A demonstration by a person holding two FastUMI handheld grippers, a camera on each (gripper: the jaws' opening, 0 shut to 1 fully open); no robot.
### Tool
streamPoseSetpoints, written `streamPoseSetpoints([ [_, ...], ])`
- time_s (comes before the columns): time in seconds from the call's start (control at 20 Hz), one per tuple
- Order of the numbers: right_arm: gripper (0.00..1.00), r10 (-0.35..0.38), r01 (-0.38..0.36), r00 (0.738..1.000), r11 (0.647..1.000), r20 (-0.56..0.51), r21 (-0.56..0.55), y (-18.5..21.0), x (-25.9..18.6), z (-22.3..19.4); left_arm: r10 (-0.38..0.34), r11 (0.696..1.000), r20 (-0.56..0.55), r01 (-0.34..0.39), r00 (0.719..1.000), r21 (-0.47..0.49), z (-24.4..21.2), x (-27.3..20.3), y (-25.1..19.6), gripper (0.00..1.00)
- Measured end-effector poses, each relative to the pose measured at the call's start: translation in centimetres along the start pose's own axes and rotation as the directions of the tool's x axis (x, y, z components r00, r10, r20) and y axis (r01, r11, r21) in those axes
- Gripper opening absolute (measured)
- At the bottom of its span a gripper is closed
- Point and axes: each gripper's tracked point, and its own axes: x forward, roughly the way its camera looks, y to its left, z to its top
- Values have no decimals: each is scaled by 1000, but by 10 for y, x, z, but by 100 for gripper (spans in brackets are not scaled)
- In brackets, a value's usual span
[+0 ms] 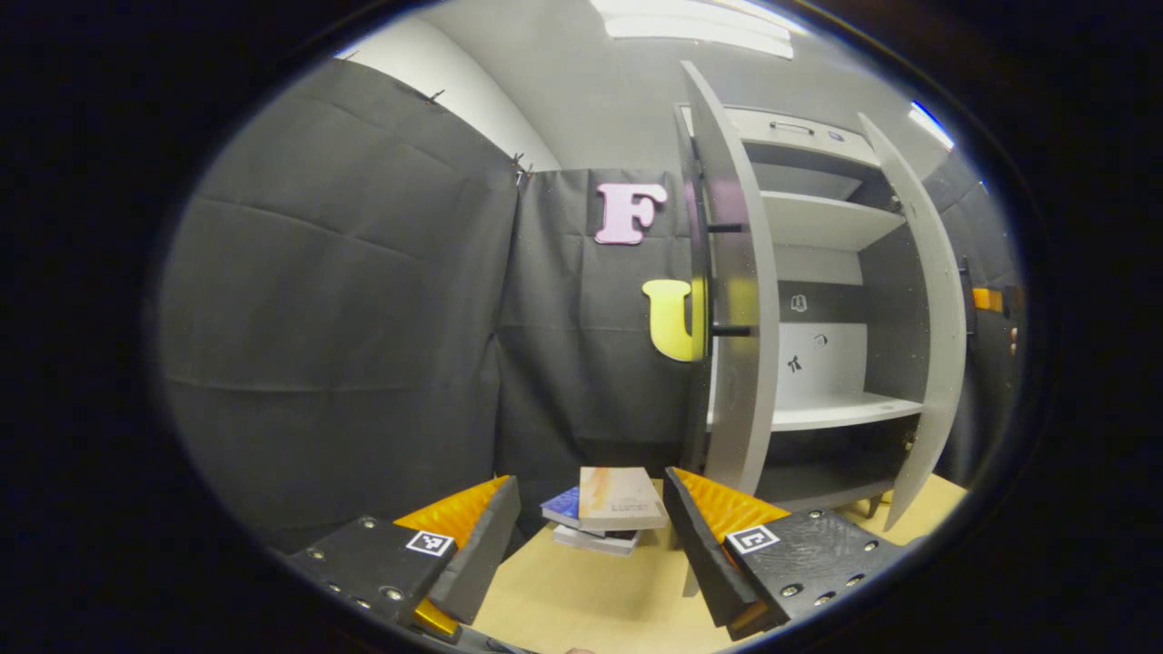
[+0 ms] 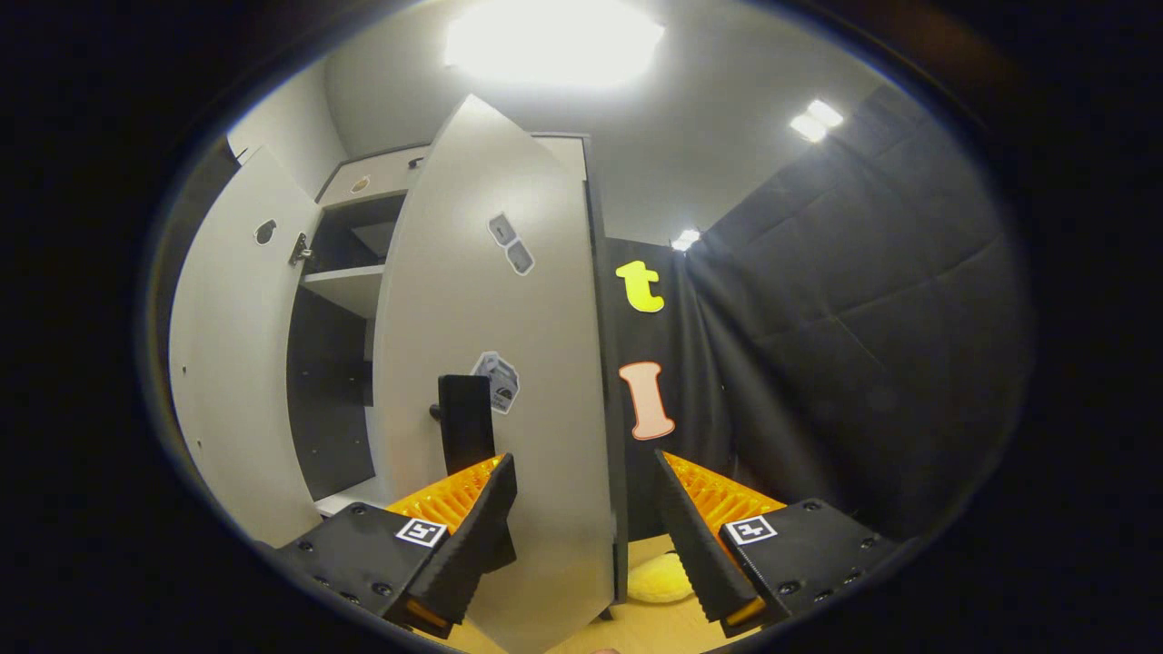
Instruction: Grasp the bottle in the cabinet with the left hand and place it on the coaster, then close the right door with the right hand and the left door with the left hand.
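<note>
Oddly enough, bottle: I cannot find it on the shelves that show nor on the table, and no coaster can be made out either, so whether the placing is done cannot be told.
Cabinet point(image 1: 822, 300): stands at the back of the table point(image 1: 581, 595), both doors swung out; the shelves in sight look bare.
Right door point(image 2: 509, 363): its outer face is just in front of the right tongs point(image 2: 581, 518), near edge between the spread fingers, dark handle point(image 2: 465, 422) just above the left finger; likely lined up to push it shut.
Right tongs: wide open, gripping nothing.
Left door point(image 1: 740, 300): open, seen edge-on, its two handle pegs pointing toward the cabinet opening.
Left tongs point(image 1: 591, 536): wide open, empty, low over the table and apart from the cabinet, probably waiting its turn.
Books point(image 1: 611, 510): a small stack on the table beyond the left tongs, near the left door's foot.
Yellow thing point(image 2: 659, 579): soft-looking, on the table by the right door's foot; too little shows to name.
</note>
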Motion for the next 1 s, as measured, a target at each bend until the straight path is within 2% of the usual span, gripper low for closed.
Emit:
streamPoseSetpoints([
  [0.15,92,25,-25,1000,1000,-17,-1,16,10,-6,27,1000,-5,-27,1000,3,-1,-7,11,93],
  [0.2,95,34,-34,999,999,-24,3,22,13,-8,34,999,-6,-34,999,4,-1,-8,14,100],
  [0.25,92,41,-41,999,999,-29,5,26,16,-9,42,999,-7,-42,999,6,-1,-9,15,99],
  [0.3,95,46,-46,999,999,-29,2,30,18,-10,46,999,-8,-46,999,6,0,-10,17,100],
  [0.35,92,49,-49,998,999,-27,-3,32,20,-10,50,999,-10,-50,999,5,0,-13,19,100],
  [0.4,95,51,-51,998,999,-26,-11,33,21,-10,52,999,-11,-52,999,4,0,-13,20,100],
  [0.45,95,54,-54,998,998,-25,-17,35,22,-10,54,999,-14,-54,998,2,1,-14,20,86],
  [0.5,92,56,-57,998,998,-26,-18,35,22,-10,54,999,-17,-54,998,0,1,-14,21,100],
  [0.55,95,58,-59,998,998,-25,-17,34,20,-10,51,999,-20,-51,999,-4,3,-13,18,100],
  [0.6,92,56,-56,998,998,-23,-16,32,19,-11,45,999,-21,-45,999,-7,7,-11,16,100],
  [0.65,96,53,-53,998,998,-22,-18,31,17,-12,39,999,-20,-39,999,-10,10,-8,14,100],
  [0.9,95,45,-47,998,997,-41,-55,6,-4,-25,-6,1000,-24,6,1000,-23,45,23,0,100],
  [0.95,95,38,-41,998,997,-46,-65,-3,-11,-29,-6,1000,-12,6,1000,-13,59,31,1,93],
  [1.0,95,28,-32,998,997,-52,-74,-11,-15,-32,-5,1000,3,5,1000,-2,71,39,1,100],
])
